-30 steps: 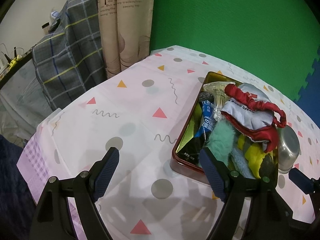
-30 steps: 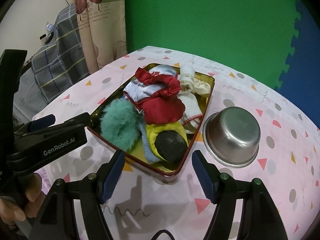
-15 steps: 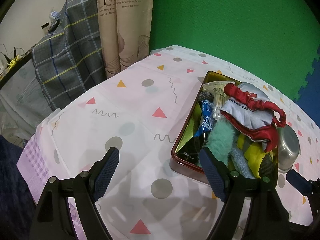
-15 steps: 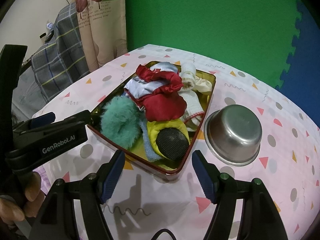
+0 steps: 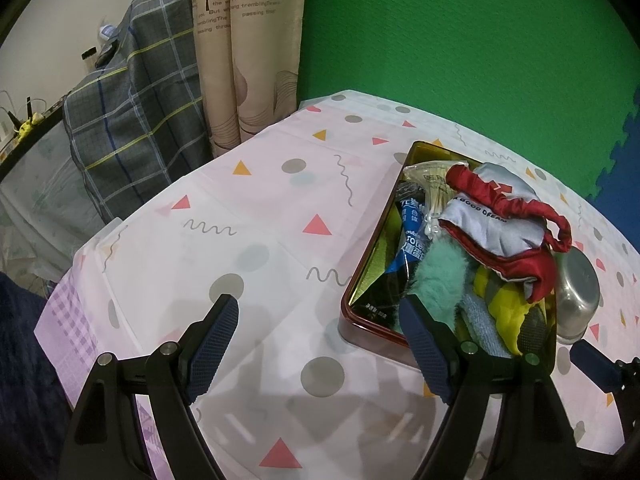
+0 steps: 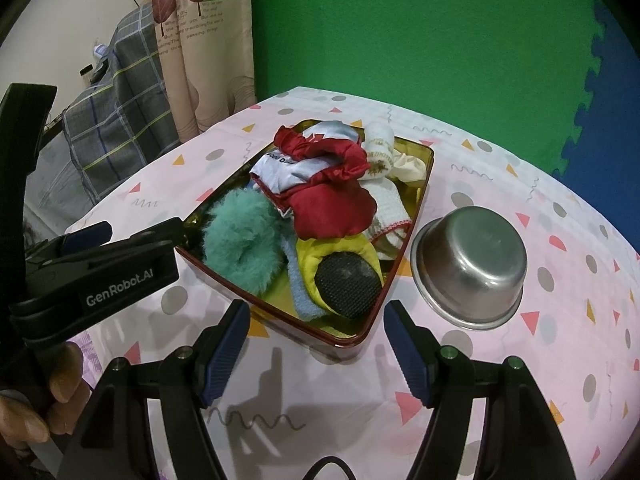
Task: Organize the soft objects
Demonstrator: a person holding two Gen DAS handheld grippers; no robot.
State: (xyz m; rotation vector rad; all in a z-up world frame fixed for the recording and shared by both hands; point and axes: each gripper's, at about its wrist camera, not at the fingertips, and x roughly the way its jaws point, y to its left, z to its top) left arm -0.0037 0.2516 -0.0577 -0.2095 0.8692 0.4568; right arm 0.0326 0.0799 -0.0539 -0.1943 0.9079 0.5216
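Between the blue pads at the bottom of each wrist view nothing is held: the left gripper (image 5: 320,344) and the right gripper (image 6: 316,344) are both spread wide, released, above the patterned tablecloth (image 5: 256,216). Compared with the views of a second ago, almost nothing has changed; only a slight drift of the right view is noticed, with the tin (image 6: 424,184) sitting a little lower in frame, while the left view is held nearly as it was. No item has been lifted or shifted in that time. At centre frame of the right view the soft things are seen heaped inside the tin: a teal pompom (image 6: 240,240), a red and white pouch (image 6: 320,184), a yellow slipper (image 6: 340,268) and white cloths (image 6: 384,208). Just right of the tin an upturned steel bowl (image 6: 472,264) is set. Such a heap would suit either sorted goods or goods awaiting sorting.
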